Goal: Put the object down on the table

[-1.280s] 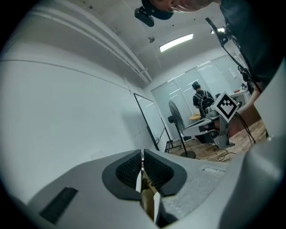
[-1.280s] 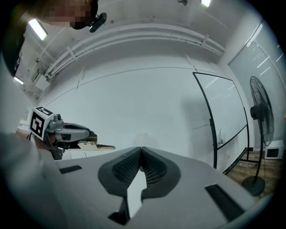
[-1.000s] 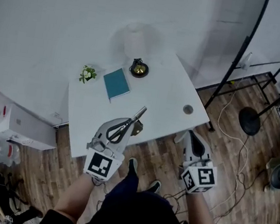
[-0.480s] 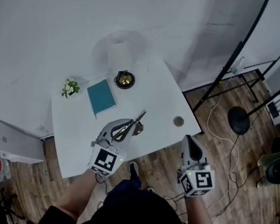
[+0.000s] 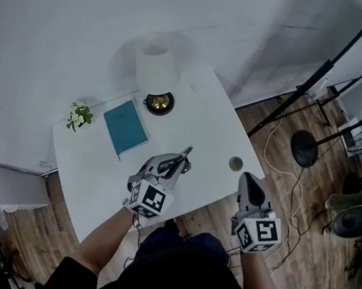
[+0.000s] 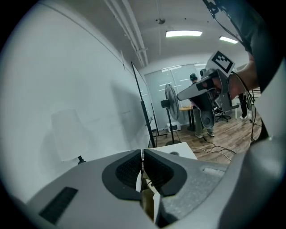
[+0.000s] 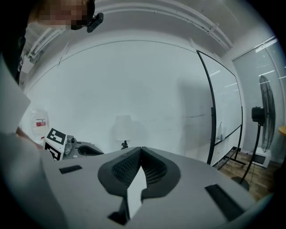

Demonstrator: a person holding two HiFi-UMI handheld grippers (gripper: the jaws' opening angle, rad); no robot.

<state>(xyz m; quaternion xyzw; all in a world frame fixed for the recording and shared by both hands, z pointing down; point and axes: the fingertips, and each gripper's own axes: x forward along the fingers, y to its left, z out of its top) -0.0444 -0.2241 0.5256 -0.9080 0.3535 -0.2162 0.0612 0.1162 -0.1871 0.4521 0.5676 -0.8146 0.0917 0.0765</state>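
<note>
Left tool (image 5: 176, 165) hangs over the surface's (image 5: 95, 175) near edge, an object (image 5: 186, 153) between its jaws. Book (image 5: 125, 127) lies ahead-left of it, plant (image 5: 77, 116) further left, lamp (image 5: 157, 68) beyond. Right tool (image 5: 248, 181) sits right, off the edge, beside a hole (image 5: 235, 163).

We classify this place as an office-type studio. Indicators: wood floor (image 5: 312, 214) with loose cables (image 5: 299, 190), black stand (image 5: 314, 76), white table (image 5: 210, 128) bearing lamp (image 5: 156, 68), book (image 5: 125, 127) and plant (image 5: 78, 116); ceiling strip light (image 6: 183, 33), pedestal fan (image 6: 171, 95).
</note>
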